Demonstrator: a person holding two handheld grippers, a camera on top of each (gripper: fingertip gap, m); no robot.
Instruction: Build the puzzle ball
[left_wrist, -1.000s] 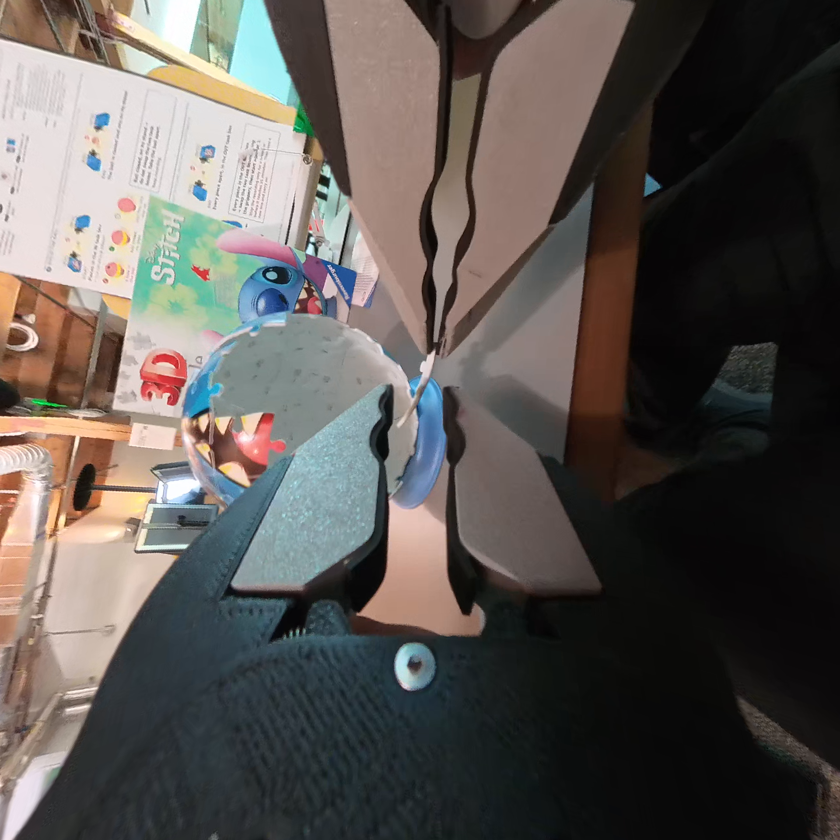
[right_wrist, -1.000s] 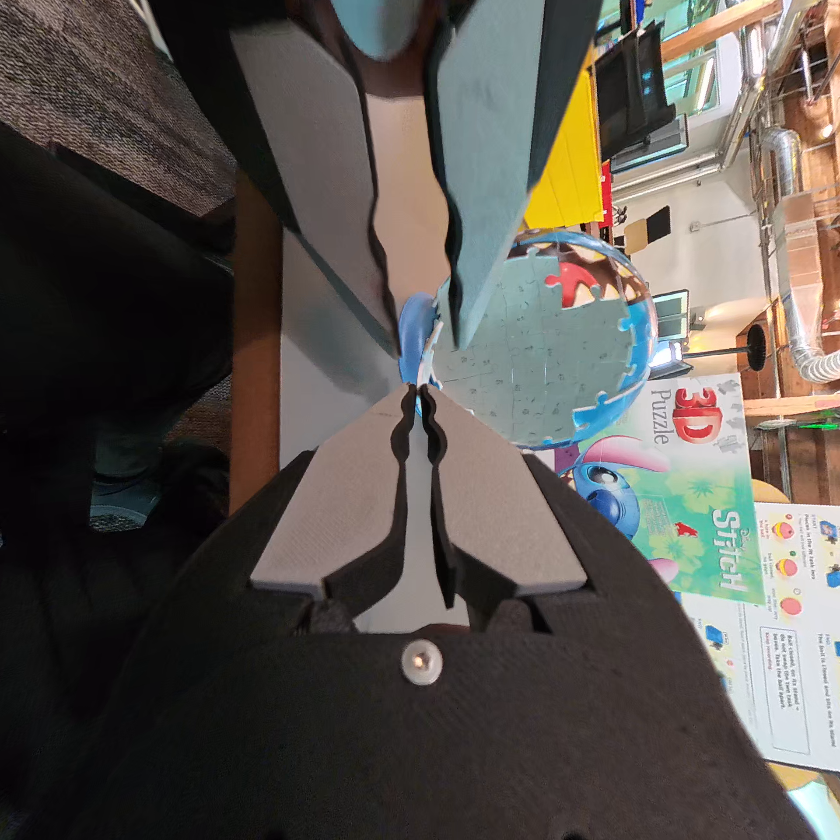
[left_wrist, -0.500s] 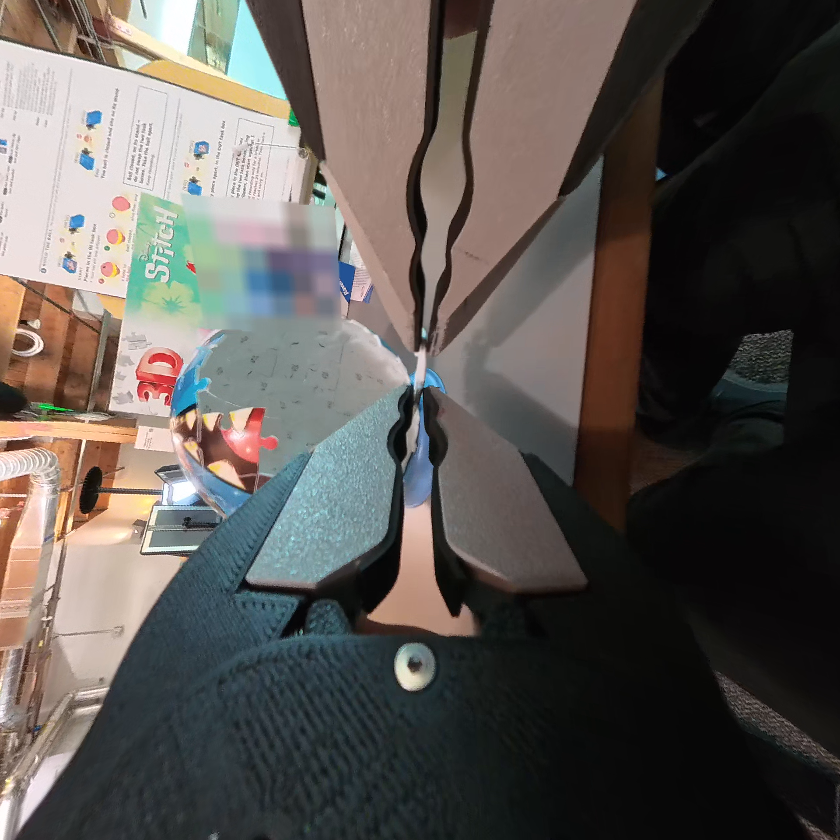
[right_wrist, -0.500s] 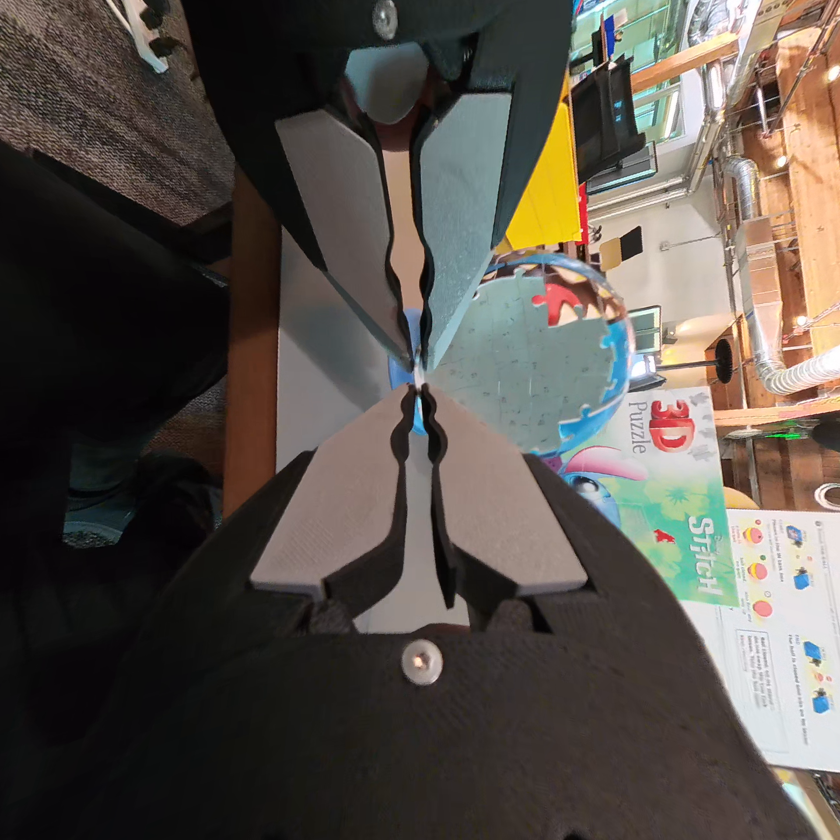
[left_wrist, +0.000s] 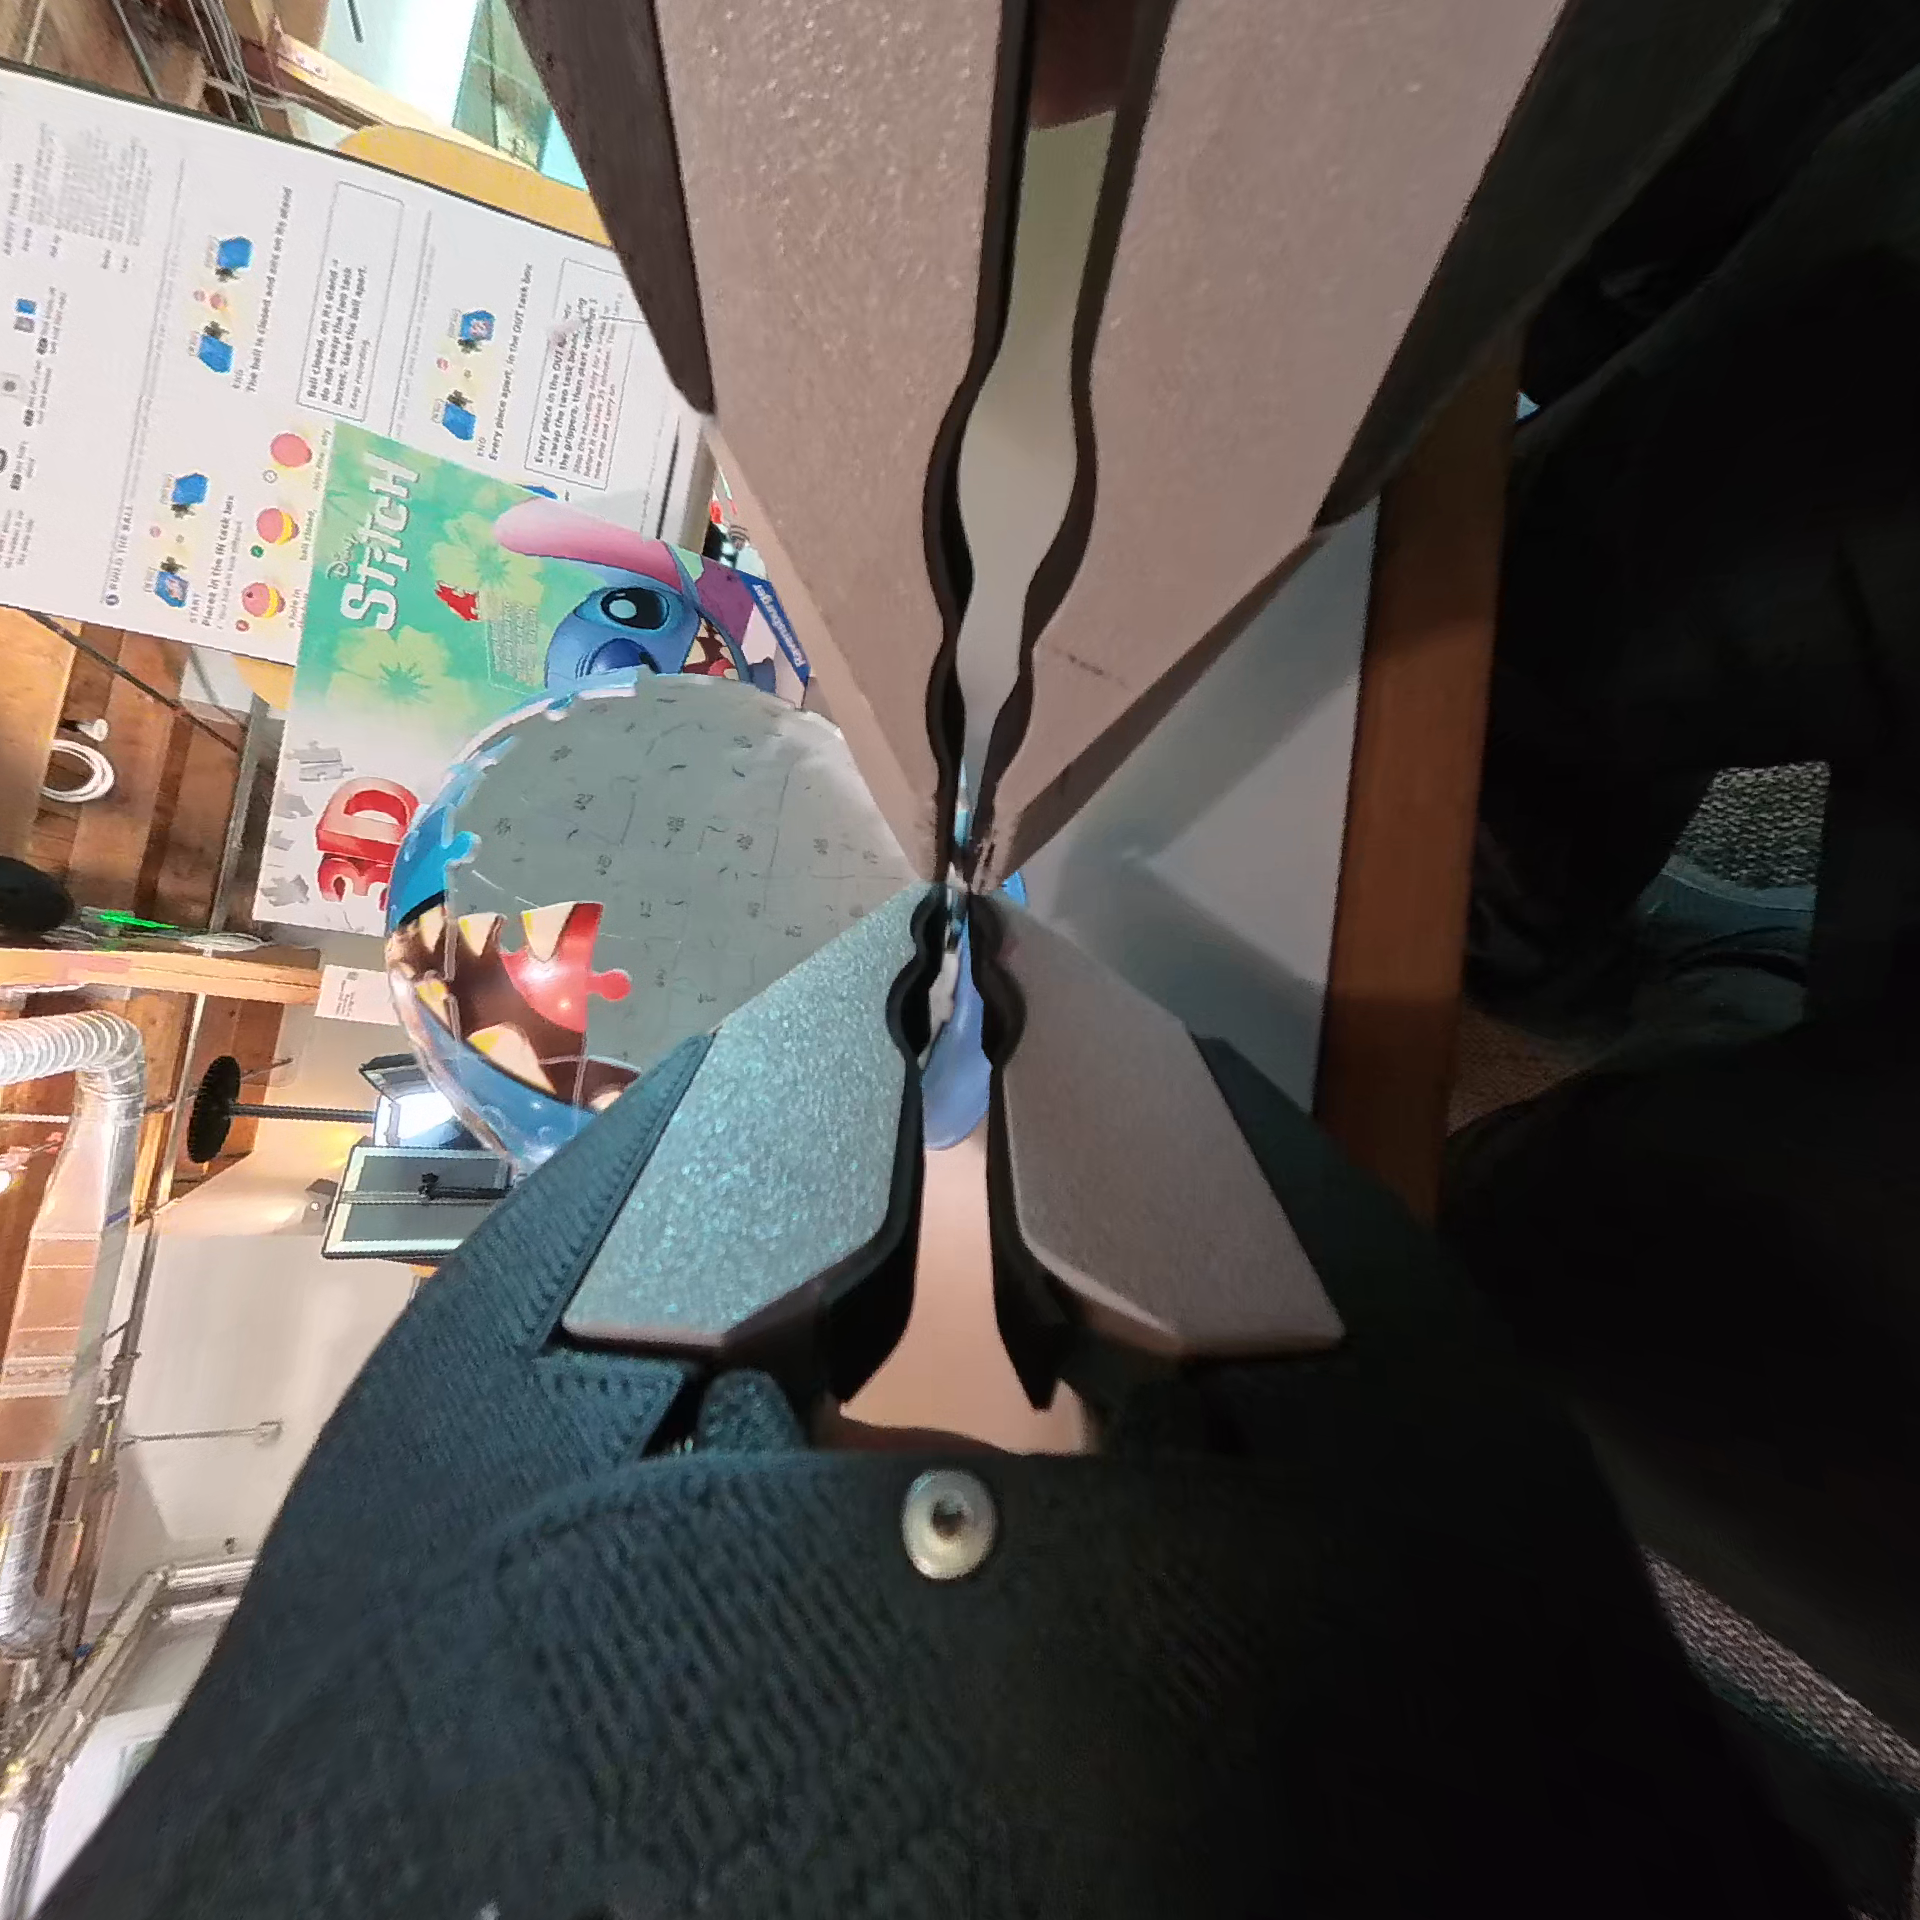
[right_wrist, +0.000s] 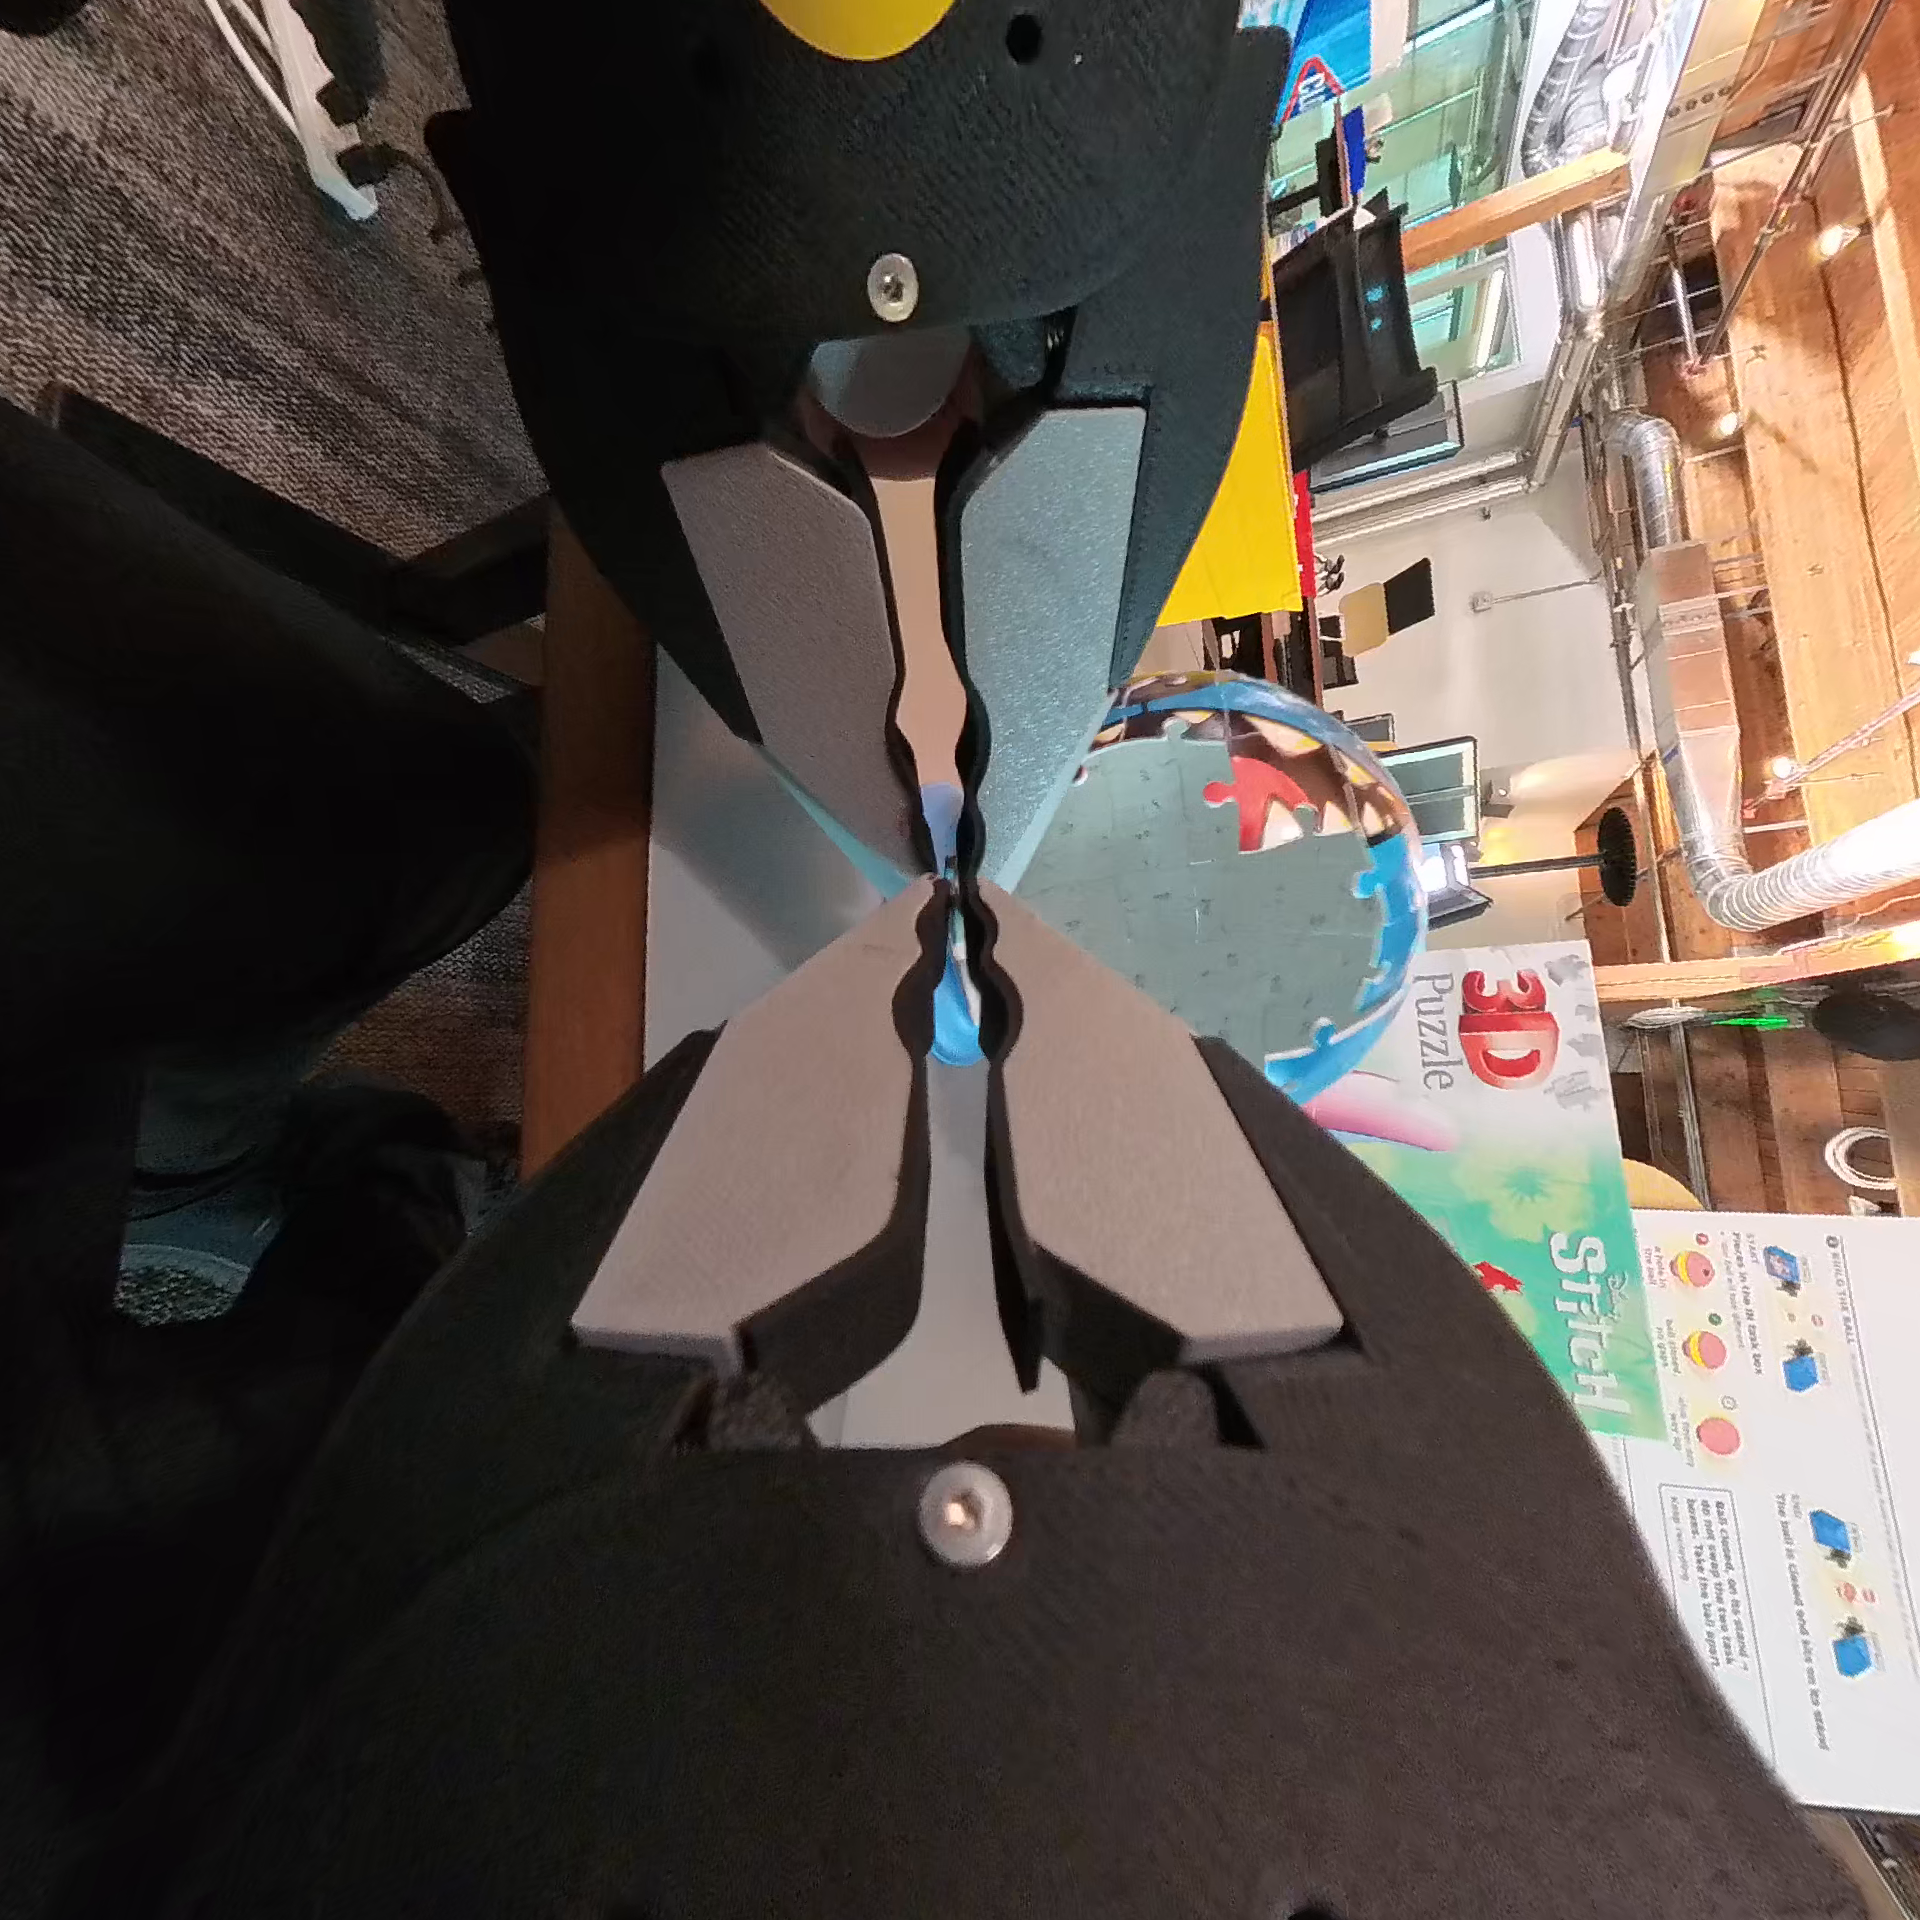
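Observation:
The half-built puzzle ball (left_wrist: 665, 831) shows its grey inner side and a red and blue printed rim; it also shows in the right wrist view (right_wrist: 1195, 904). It rests on a blue ring stand (left_wrist: 961, 1081). My left gripper (left_wrist: 951, 920) and right gripper (left_wrist: 961, 868) meet tip to tip just in front of the ball. Both are shut on one thin white puzzle piece (left_wrist: 941, 987), seen edge-on and mostly hidden by the fingers. In the right wrist view my right gripper (right_wrist: 951, 904) faces the left gripper (right_wrist: 948, 857), with the blue stand (right_wrist: 951, 1029) behind the tips.
The puzzle box (left_wrist: 436, 582) lies behind the ball, also in the right wrist view (right_wrist: 1507, 1174). A white instruction sheet (left_wrist: 208, 312) lies beyond it. The grey table top (left_wrist: 1226, 810) ends at a wooden edge (left_wrist: 1403, 727), with carpet past it.
My left gripper was open one second ago and has shut on the piece that the right gripper holds. The two grippers now stand tip to tip.

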